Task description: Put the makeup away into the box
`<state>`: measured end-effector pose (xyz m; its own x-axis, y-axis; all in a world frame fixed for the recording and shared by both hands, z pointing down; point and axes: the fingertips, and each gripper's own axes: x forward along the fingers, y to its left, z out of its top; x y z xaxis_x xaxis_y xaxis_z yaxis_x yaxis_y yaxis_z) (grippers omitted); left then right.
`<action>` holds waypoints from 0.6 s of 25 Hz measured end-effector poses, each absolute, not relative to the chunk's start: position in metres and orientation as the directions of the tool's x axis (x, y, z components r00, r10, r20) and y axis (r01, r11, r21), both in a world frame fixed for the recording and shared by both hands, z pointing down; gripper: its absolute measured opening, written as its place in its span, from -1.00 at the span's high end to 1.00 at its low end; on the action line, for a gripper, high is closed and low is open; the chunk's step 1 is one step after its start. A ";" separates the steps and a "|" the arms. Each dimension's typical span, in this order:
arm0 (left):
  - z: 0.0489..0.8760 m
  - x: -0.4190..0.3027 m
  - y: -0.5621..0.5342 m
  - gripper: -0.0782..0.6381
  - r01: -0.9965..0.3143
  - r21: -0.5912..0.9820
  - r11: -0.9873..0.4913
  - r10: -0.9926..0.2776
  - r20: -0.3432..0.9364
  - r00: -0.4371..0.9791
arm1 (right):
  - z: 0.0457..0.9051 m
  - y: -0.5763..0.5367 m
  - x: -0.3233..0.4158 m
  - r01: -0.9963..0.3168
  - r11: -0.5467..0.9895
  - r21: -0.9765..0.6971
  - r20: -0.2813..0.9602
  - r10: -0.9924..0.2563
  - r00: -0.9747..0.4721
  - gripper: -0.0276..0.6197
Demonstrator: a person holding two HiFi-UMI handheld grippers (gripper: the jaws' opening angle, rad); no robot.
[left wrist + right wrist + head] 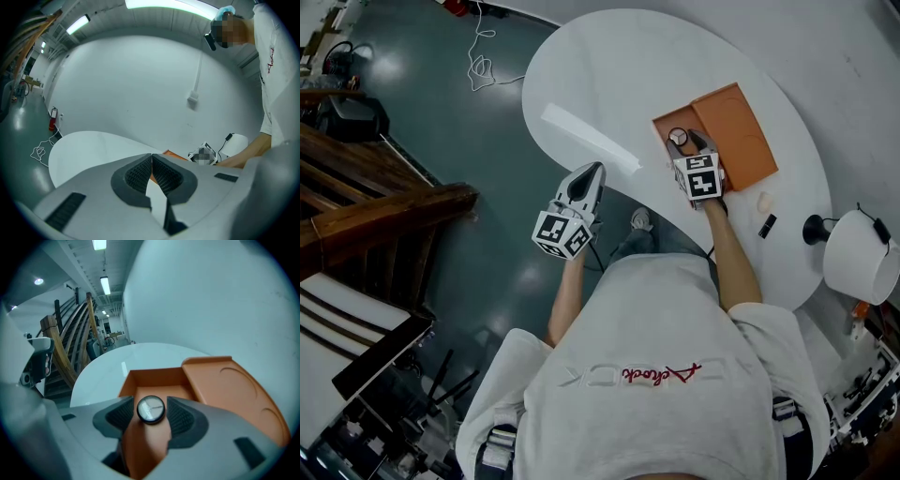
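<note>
Two grippers are in the person's hands. The left gripper [151,155] is nearest, off the edge of the white table [609,75] and over the dark floor. Its jaws are closed tip to tip, with nothing between them.

The right gripper [150,400] is over the table and tilts down. Its jaws stand wide and are clamped on a round compact [150,409], with one pad on each side of the rim. The compact is above the open orange box [159,377]. The lid [229,390] lies flat beside the box, on the right.

One small black thing [767,226] and one pale thing [766,201] lie on the table near the person's right arm, outside the box. Beyond them stands a white lamp [861,255].
</note>
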<state>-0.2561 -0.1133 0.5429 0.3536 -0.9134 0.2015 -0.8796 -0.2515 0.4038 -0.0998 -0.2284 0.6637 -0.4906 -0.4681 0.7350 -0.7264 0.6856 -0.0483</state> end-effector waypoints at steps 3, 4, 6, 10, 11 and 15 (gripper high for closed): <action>0.538 -0.255 -0.114 0.76 -0.879 0.397 -0.263 -0.913 0.191 0.359 | 0.646 -0.230 -0.103 -0.729 0.684 -0.031 0.690 -0.513 -0.510 0.24; 0.536 -0.255 -0.114 0.76 -0.879 0.395 -0.267 -0.913 0.187 0.361 | 0.639 -0.231 -0.105 -0.730 0.684 -0.017 0.671 -0.533 -0.516 0.35; 0.531 -0.253 -0.115 0.75 -0.878 0.390 -0.277 -0.913 0.178 0.367 | 0.625 -0.232 -0.106 -0.733 0.680 0.014 0.632 -0.574 -0.520 0.63; 0.523 -0.250 -0.115 0.75 -0.877 0.376 -0.298 -0.911 0.163 0.379 | 0.612 -0.228 -0.106 -0.732 0.680 0.037 0.601 -0.601 -0.527 0.83; 0.521 -0.250 -0.114 0.76 -0.877 0.373 -0.303 -0.910 0.160 0.382 | 0.610 -0.227 -0.106 -0.733 0.679 0.036 0.596 -0.603 -0.530 0.84; 0.521 -0.246 -0.109 0.75 -0.876 0.366 -0.314 -0.906 0.159 0.392 | 0.599 -0.221 -0.102 -0.739 0.672 0.032 0.573 -0.618 -0.538 0.84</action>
<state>-0.2458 -0.1094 0.5209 0.3916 -0.9062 0.1592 -0.8760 -0.3143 0.3659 -0.1024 -0.2208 0.5994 -0.5376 -0.6183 0.5733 -0.7395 0.6725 0.0318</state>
